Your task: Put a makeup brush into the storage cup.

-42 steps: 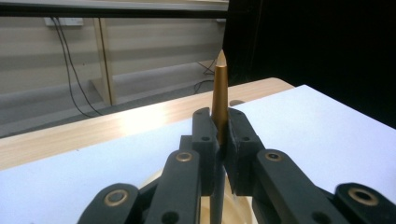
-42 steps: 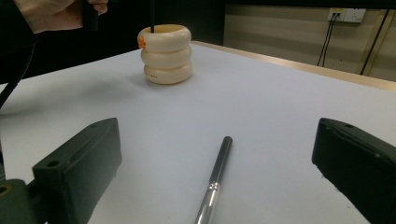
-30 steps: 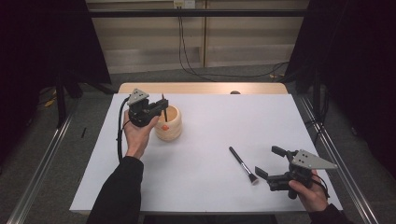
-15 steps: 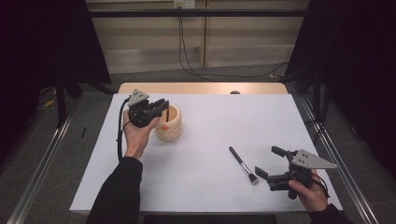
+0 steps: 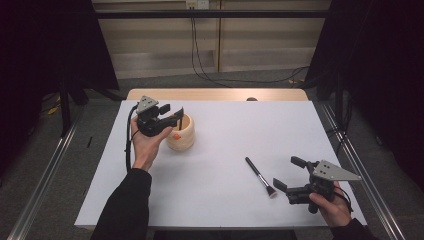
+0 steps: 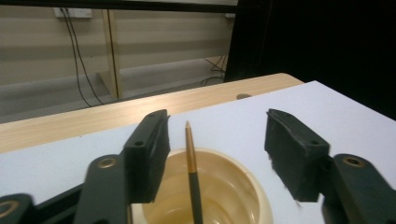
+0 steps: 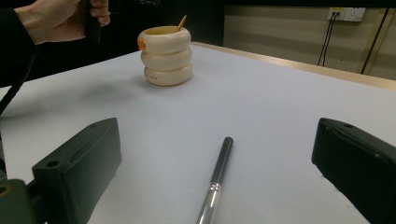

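The left claw [image 5: 176, 118], held level on a raised forearm, has just been opening its jaws, while the right claw [image 5: 289, 174] rests low, jaws spread wide.

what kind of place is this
Probably a lab or recording studio rather than a home: a white-covered table ringed by black curtains, metal floor rails, loose wall cables.

A white sheet [image 5: 225, 150] covers most of the wooden tabletop [image 5: 215, 94] (a bare strip shows along the far edge). Beyond it, black cables [image 5: 200, 55] hang from a wall socket [image 5: 196, 4] to the grey floor [image 5: 235, 80].
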Demonstrator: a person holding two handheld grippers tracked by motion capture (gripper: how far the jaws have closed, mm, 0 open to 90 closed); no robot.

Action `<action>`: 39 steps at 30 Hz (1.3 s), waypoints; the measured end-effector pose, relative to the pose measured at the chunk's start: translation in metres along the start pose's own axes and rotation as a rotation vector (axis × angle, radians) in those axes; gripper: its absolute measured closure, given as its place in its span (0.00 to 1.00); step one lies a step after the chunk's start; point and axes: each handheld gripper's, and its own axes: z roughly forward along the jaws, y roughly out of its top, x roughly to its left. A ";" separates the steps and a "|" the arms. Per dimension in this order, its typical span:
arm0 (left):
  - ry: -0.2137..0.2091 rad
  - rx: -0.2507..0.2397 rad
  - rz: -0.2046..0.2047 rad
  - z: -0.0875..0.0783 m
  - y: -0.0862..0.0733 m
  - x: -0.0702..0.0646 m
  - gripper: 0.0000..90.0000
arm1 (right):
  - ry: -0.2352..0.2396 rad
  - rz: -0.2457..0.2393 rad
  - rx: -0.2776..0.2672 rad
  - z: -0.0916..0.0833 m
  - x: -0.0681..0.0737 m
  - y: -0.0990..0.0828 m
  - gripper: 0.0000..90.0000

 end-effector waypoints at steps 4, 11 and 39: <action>0.025 0.014 0.008 -0.001 0.001 -0.002 0.31 | 0.001 0.002 -0.001 0.000 0.000 0.000 0.02; 0.029 -0.005 0.012 -0.004 0.004 -0.005 0.09 | -0.002 0.006 -0.001 0.001 0.000 0.000 0.02; -0.011 -0.077 0.064 -0.046 -0.004 -0.035 0.01 | -0.011 0.003 -0.009 0.000 0.000 0.000 0.02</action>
